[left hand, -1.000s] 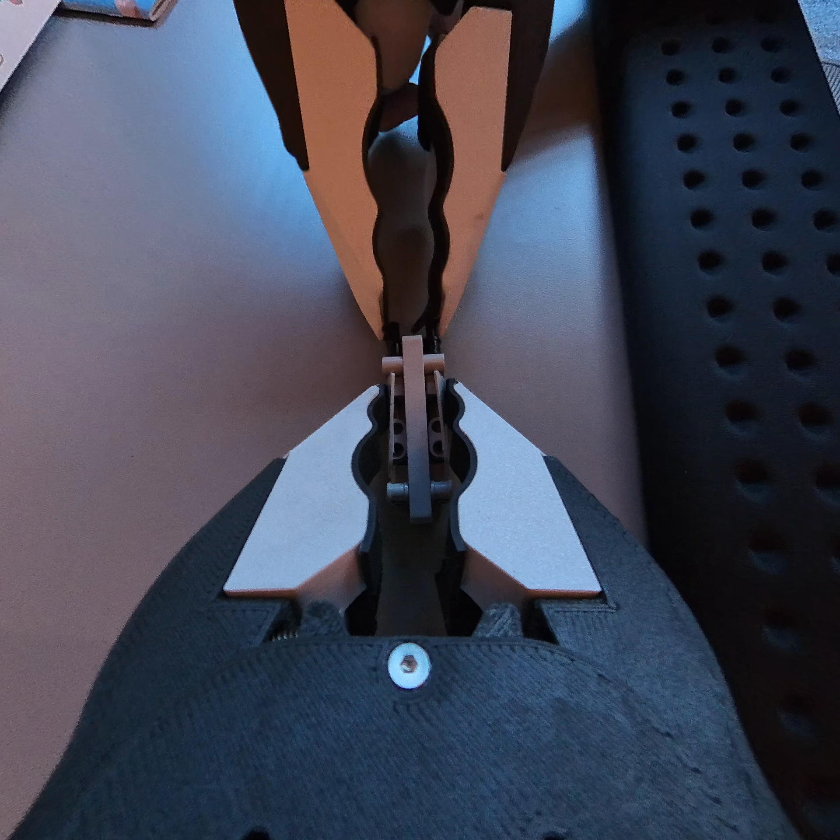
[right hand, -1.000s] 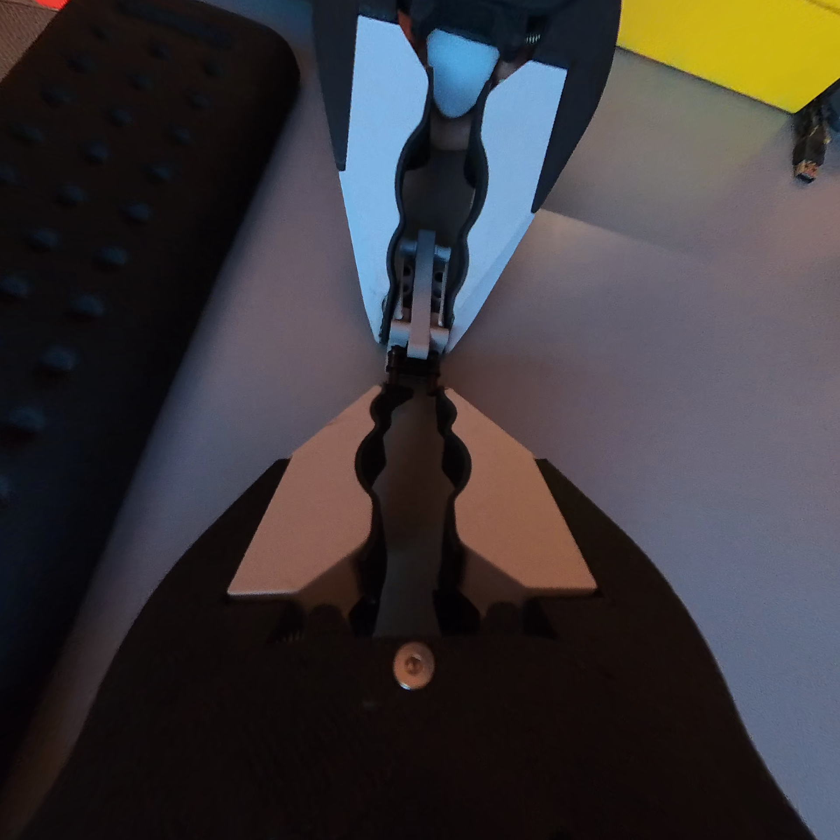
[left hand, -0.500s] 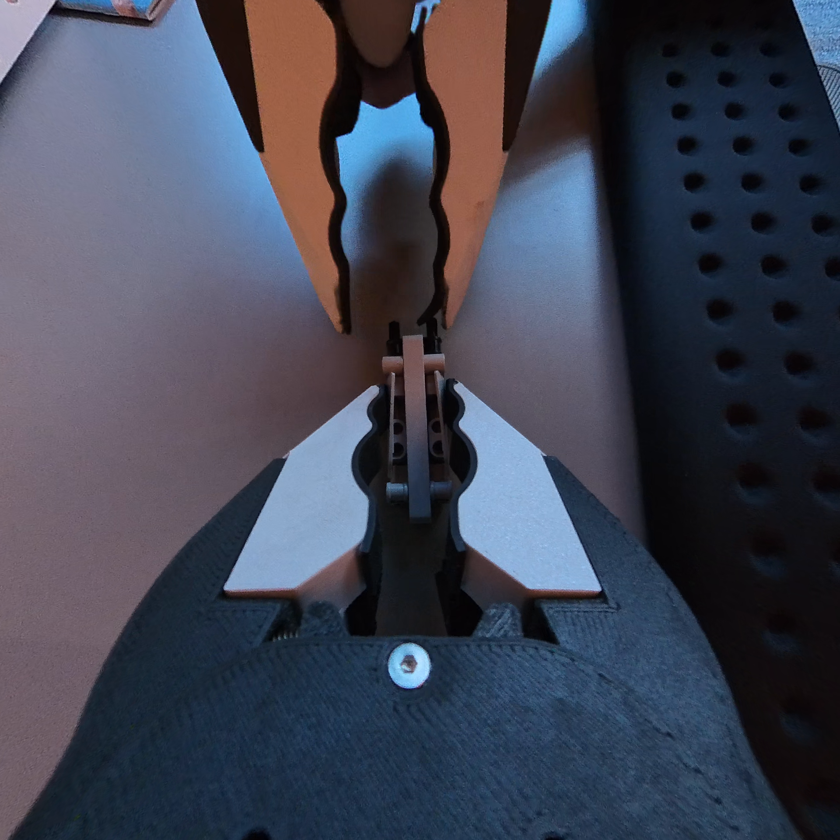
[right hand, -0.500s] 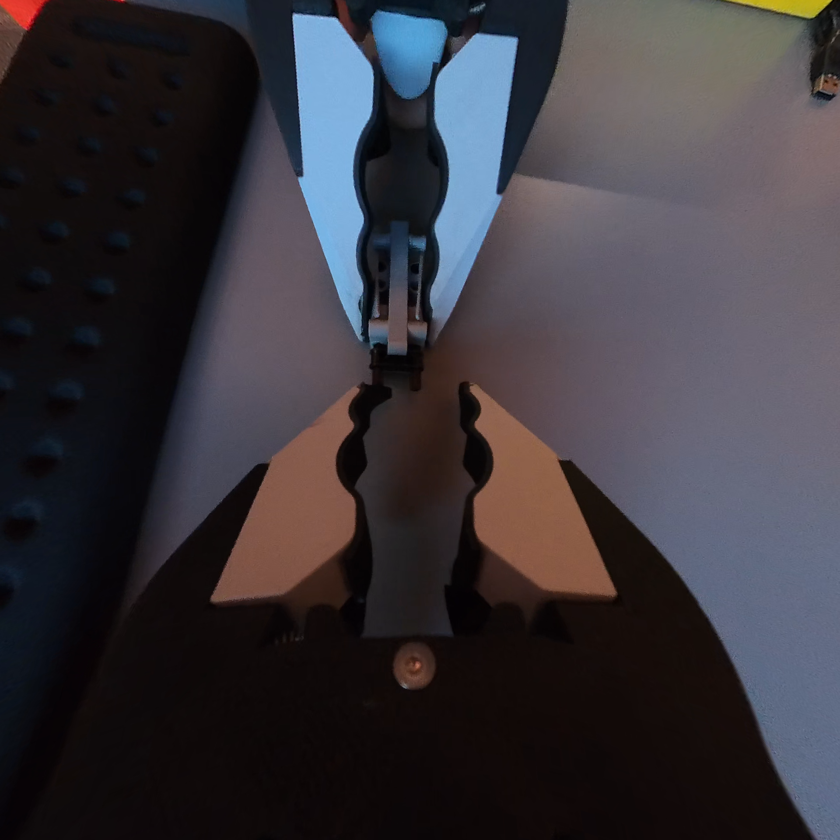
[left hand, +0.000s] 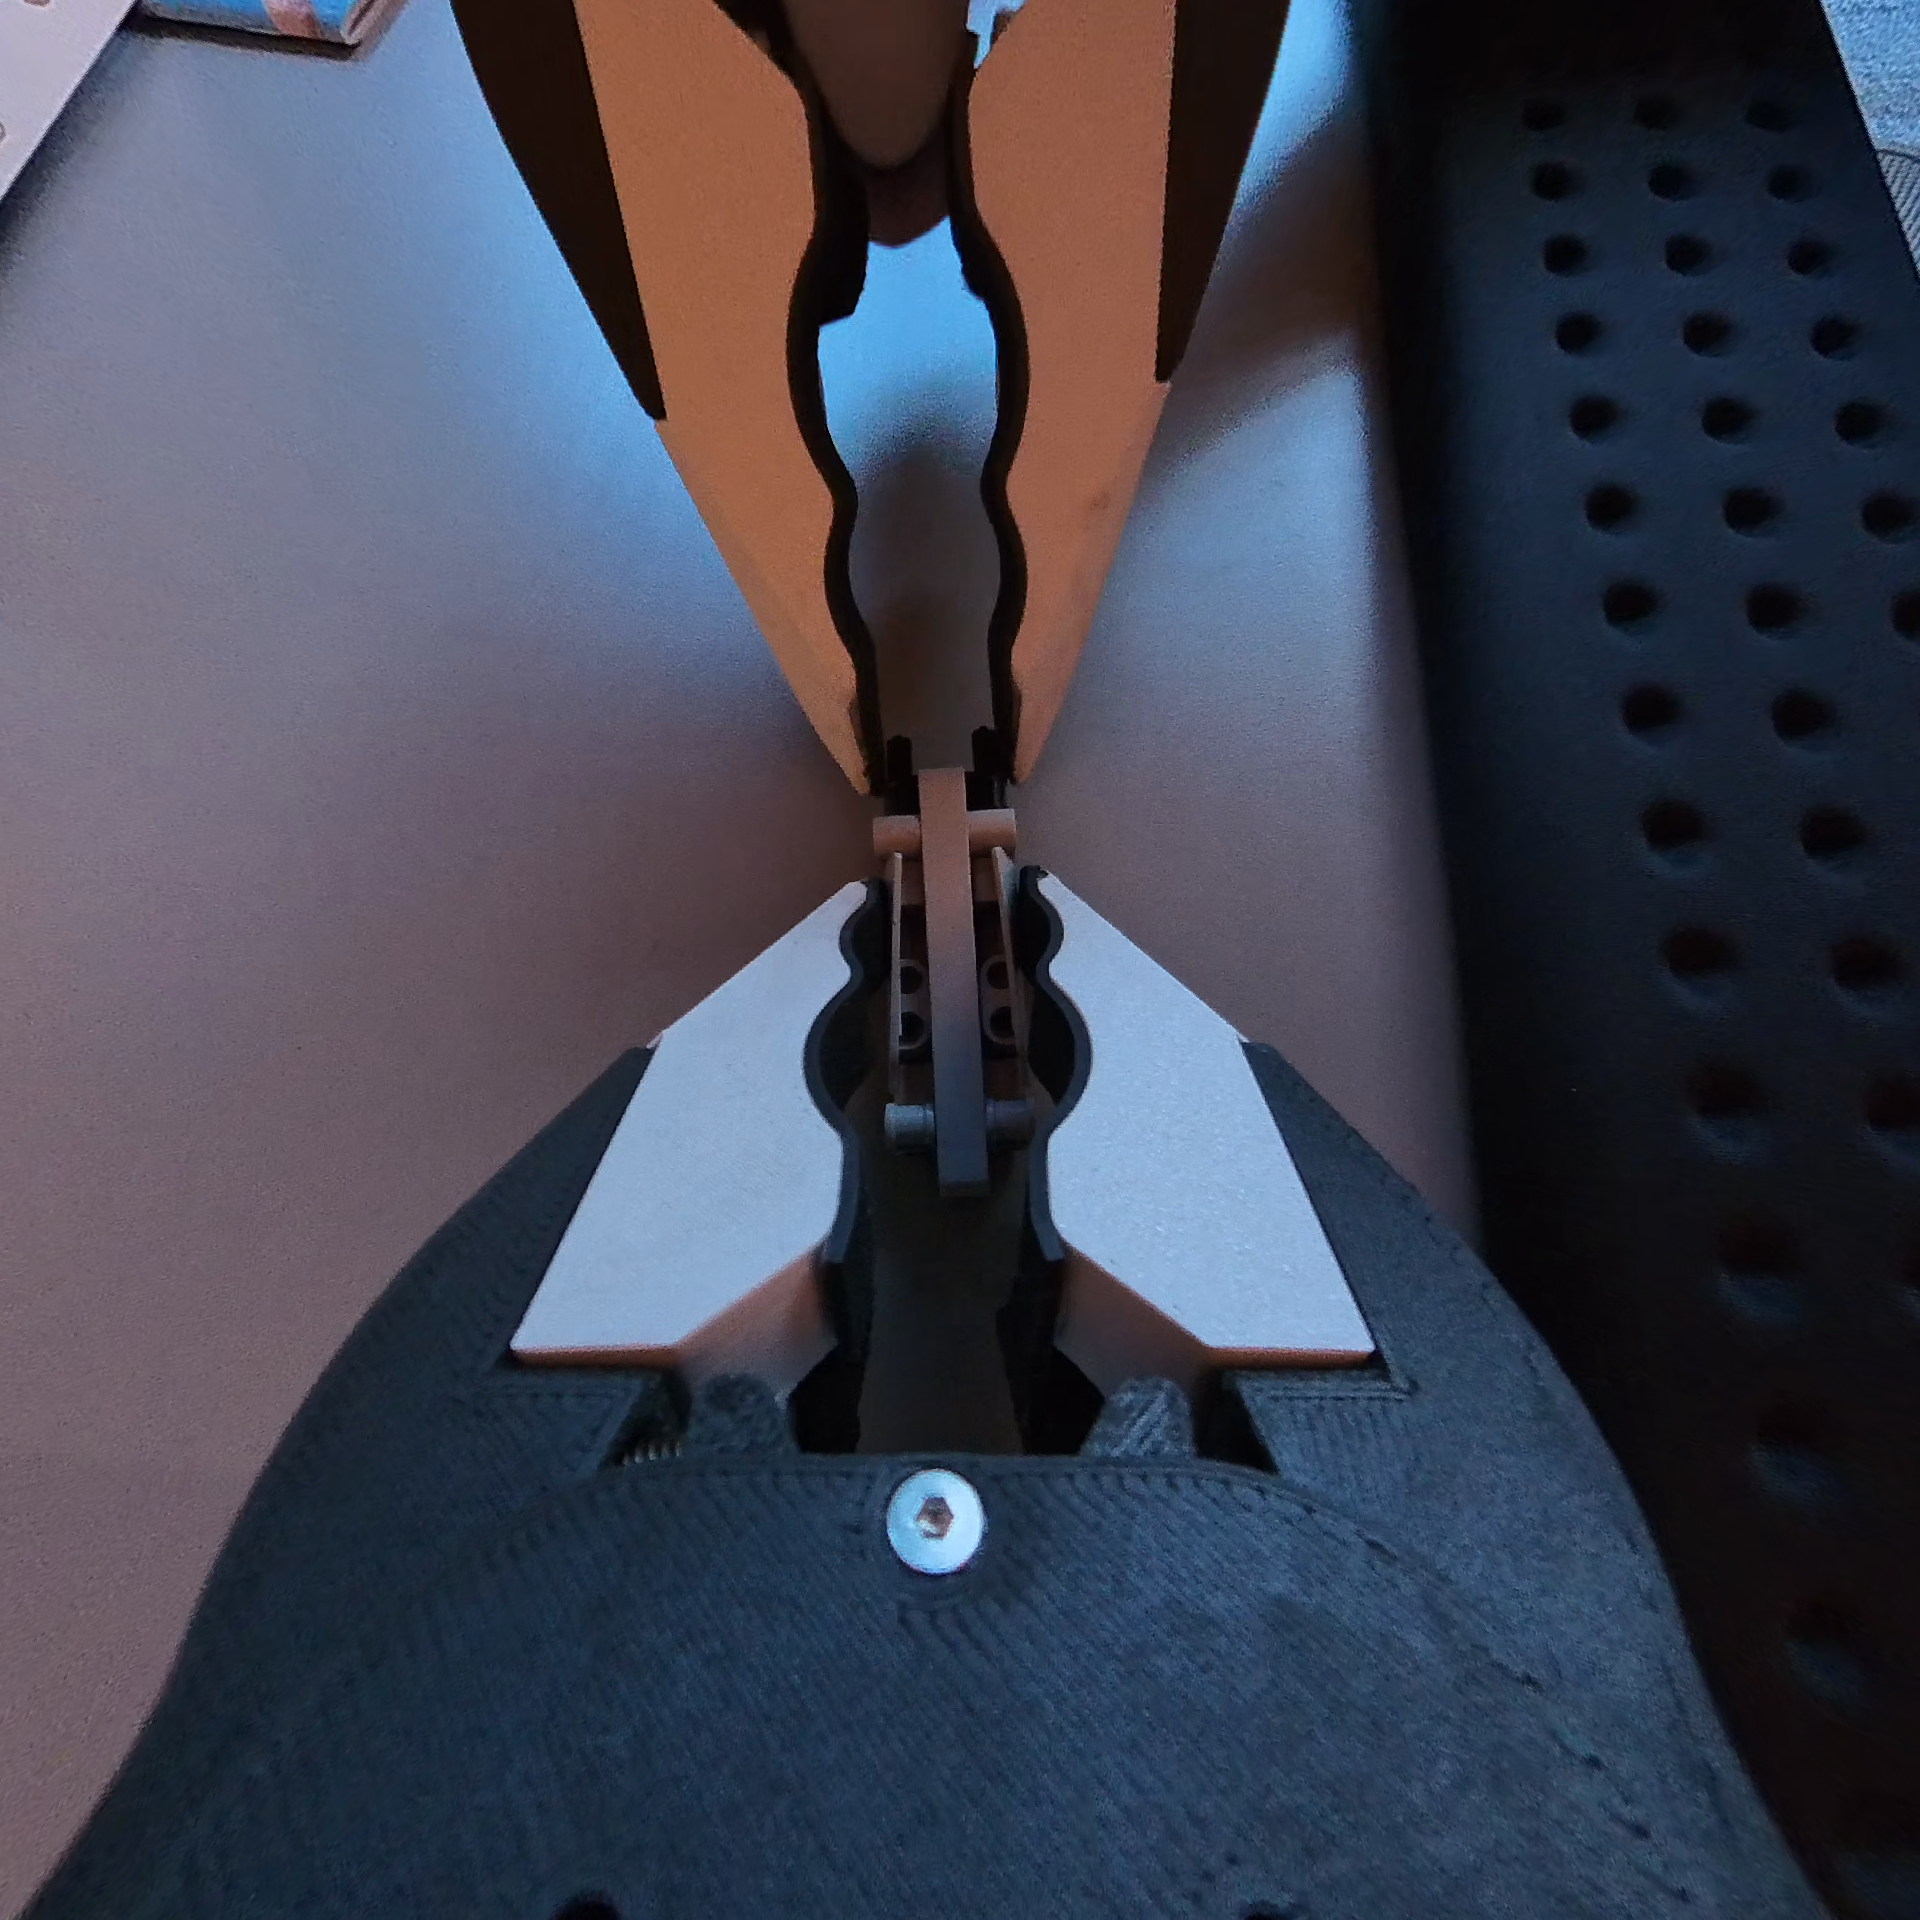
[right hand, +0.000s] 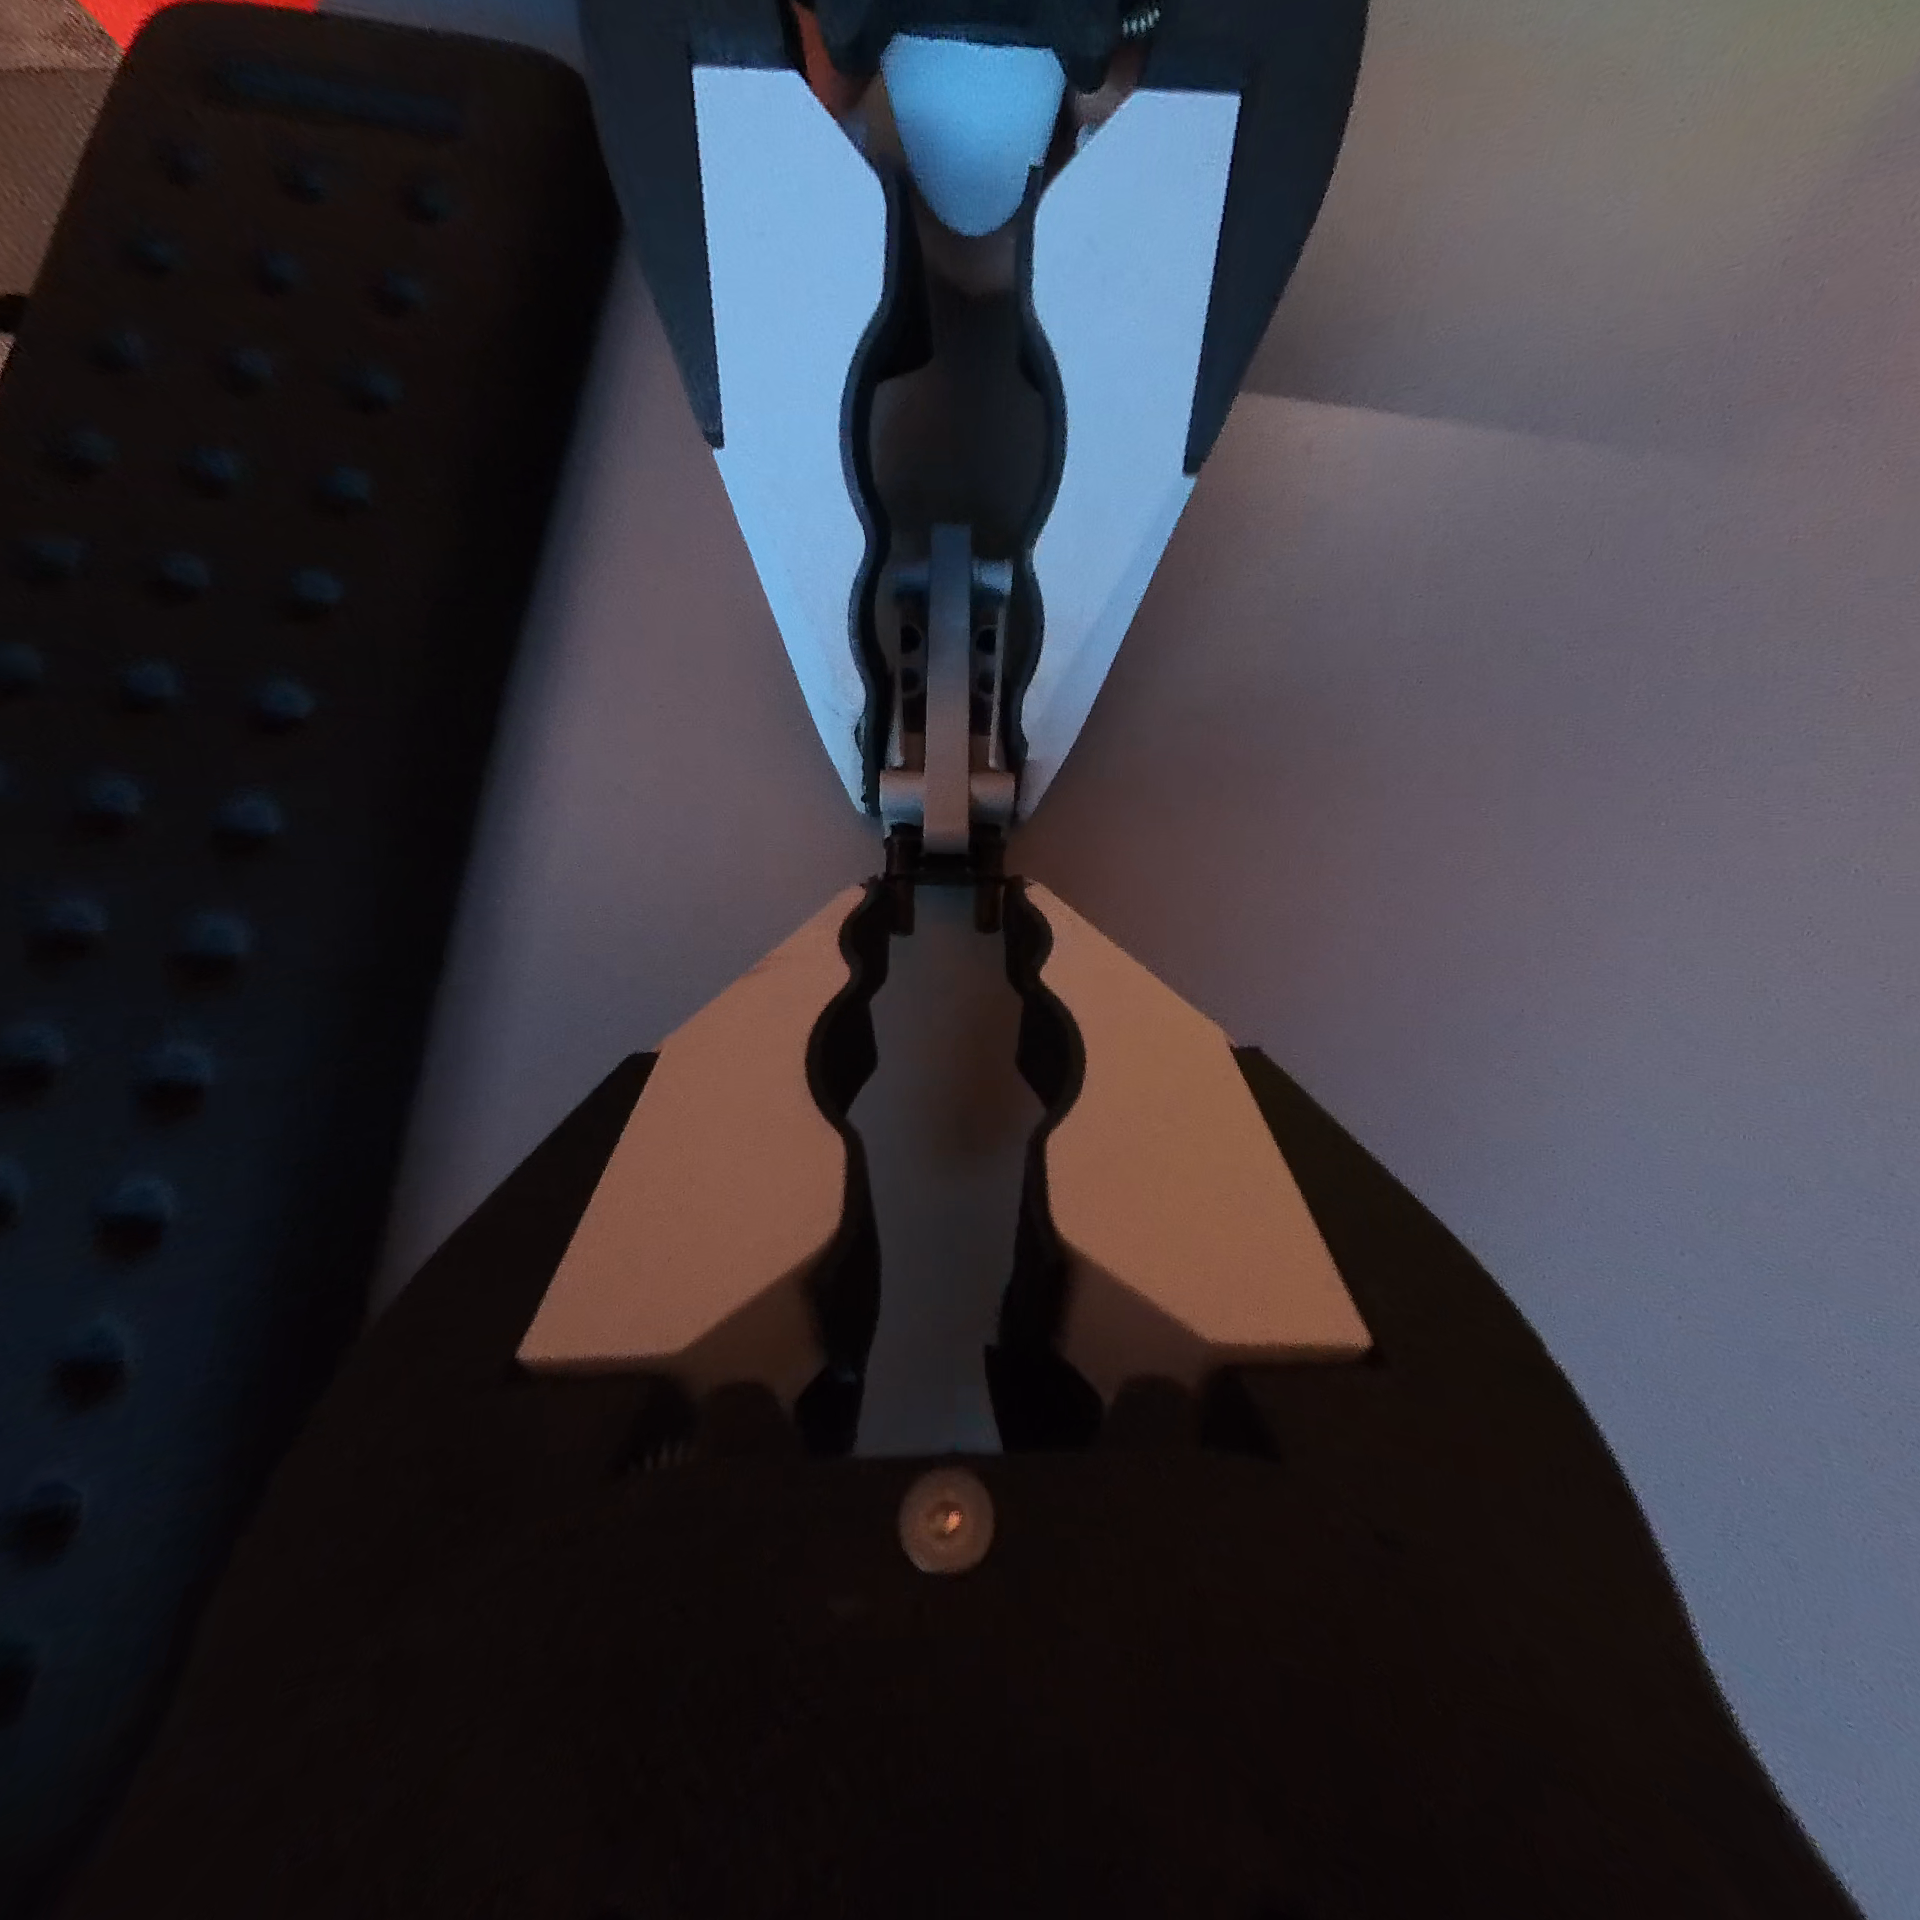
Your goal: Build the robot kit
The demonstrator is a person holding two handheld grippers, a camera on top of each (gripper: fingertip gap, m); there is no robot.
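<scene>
Between the tips of the left hand-held gripper (left hand: pixel 945 883), clamped tight: one small grey plastic beam assembly with holes (left hand: pixel 951 987), over the pale counter (left hand: pixel 364 831). At 12 o'clock, two black pins (left hand: pixel 897 764), seemingly pinched by the right hand-held gripper (right hand: pixel 943 888). At 3 o'clock, one black perforated mat (left hand: pixel 1714 831).

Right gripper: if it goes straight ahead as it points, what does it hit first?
Probably the grey pinned assembly that the left gripper holds; the right gripper already sits around its two black pins, contact unclear.
</scene>
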